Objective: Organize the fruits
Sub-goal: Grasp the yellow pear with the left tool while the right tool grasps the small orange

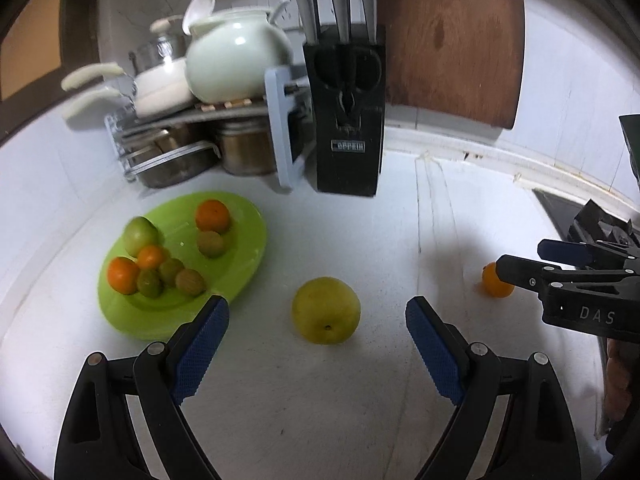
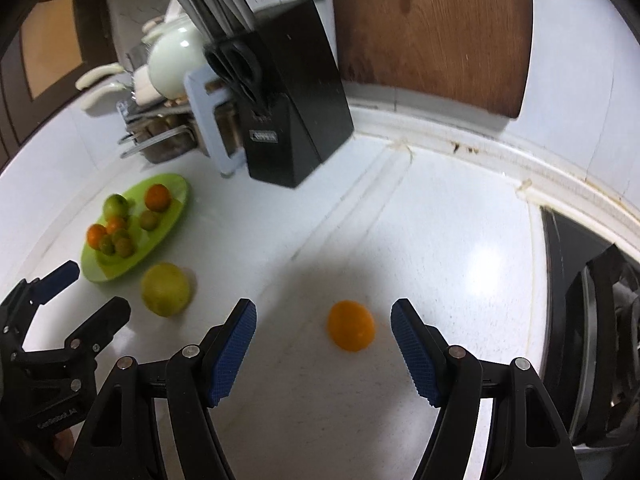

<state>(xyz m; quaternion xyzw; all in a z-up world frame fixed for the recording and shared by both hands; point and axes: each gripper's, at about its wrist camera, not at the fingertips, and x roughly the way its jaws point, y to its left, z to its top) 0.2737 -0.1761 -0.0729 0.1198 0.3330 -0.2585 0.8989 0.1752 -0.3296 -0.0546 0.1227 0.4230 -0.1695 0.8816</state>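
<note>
A lime-green plate (image 1: 248, 248) on the white counter holds several small orange and green fruits. It also shows in the right wrist view (image 2: 176, 200). A large yellow-green fruit (image 1: 326, 311) lies on the counter just beyond my open, empty left gripper (image 1: 318, 320); it appears in the right wrist view (image 2: 166, 289) too. A small orange (image 2: 351, 325) lies between the fingertips of my open, empty right gripper (image 2: 324, 318). In the left wrist view the orange (image 1: 496, 282) sits partly behind the right gripper (image 1: 520, 262).
A black knife block (image 1: 348, 120) with scissors stands behind the plate. A dish rack (image 1: 192, 136) with pots and a white teapot (image 1: 236, 56) is at back left. A wooden board (image 1: 452, 36) leans on the wall. A dark stove edge (image 2: 580, 264) is at right.
</note>
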